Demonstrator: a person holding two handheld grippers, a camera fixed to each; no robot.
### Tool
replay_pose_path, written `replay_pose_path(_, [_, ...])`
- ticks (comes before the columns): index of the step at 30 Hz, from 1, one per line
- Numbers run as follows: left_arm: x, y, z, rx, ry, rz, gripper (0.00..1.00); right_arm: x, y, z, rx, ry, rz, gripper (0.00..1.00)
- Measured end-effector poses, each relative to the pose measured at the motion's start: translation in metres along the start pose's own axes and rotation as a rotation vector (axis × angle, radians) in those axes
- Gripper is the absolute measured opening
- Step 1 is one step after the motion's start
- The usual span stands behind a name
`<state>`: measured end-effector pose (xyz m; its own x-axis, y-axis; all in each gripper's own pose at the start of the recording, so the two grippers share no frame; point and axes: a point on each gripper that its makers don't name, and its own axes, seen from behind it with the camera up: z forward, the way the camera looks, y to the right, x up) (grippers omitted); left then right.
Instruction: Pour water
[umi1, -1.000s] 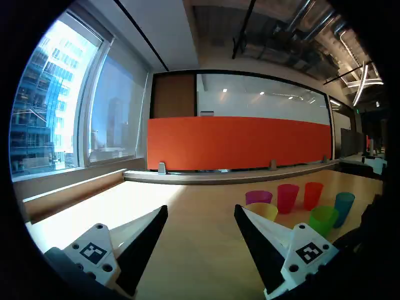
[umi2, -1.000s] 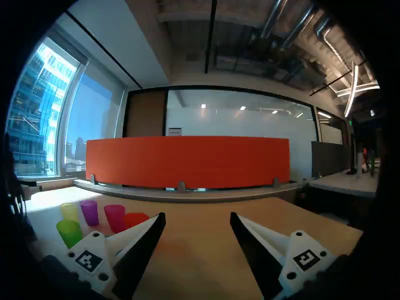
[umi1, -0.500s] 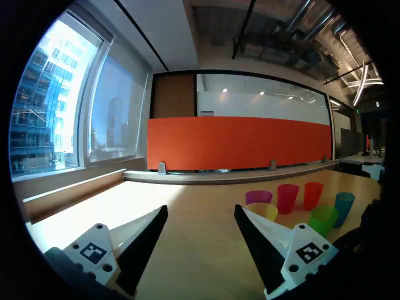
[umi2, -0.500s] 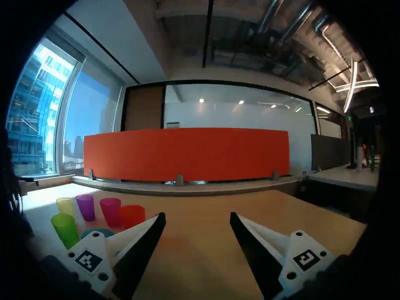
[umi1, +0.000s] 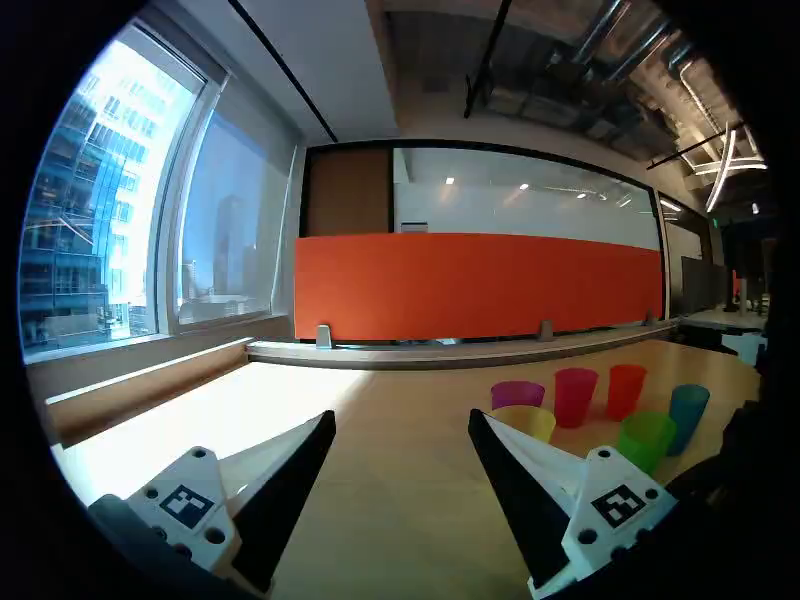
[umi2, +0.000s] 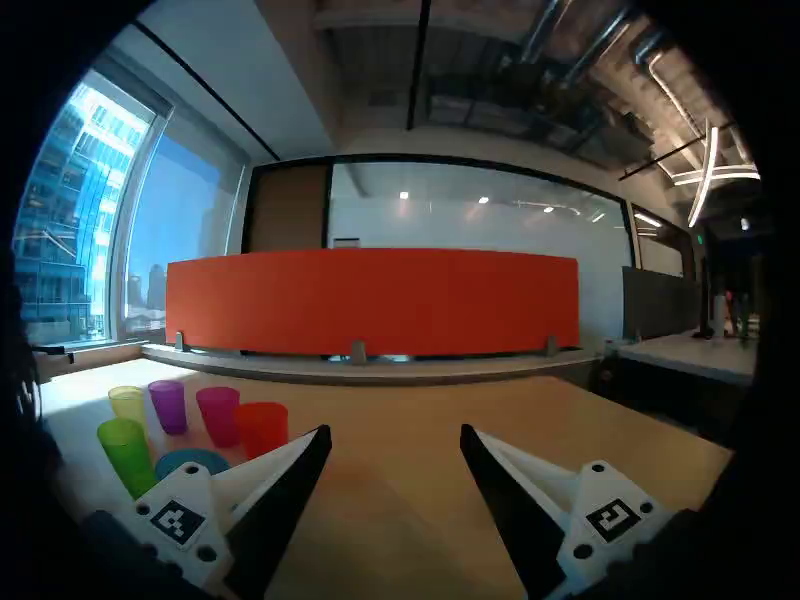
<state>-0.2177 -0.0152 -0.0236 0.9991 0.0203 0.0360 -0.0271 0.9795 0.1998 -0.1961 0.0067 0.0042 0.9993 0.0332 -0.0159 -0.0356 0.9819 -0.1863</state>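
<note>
Cups (umi1: 575, 395) clustered on table (umi1: 400, 510), left gripper (umi1: 401, 414), right gripper (umi2: 394, 430), jaws apart

Am holding my left gripper (umi1: 401, 420) roughly level, pointing forward. Jaws standing wide apart. Its fingers (umi1: 288, 478) showing low in left gripper view: dark inner faces turning toward each other, white outer shells each carrying a square marker near base, tips well apart.

Am holding my right gripper (umi2: 394, 432) in like pose: level, pointing forward, jaws gaping wide. Its fingers (umi2: 282, 495) showing low in right gripper view, with same dark inner faces, white shells and square marker on each.
</note>
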Motion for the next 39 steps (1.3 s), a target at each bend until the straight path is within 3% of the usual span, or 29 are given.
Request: replay_pose_path(39, [0.0006, -0.0005, 0.0018, 0.000, 0.000, 0.000, 0.99, -0.0006, 0.0030, 0.0009, 0.000, -0.003, 0.002, 1.00])
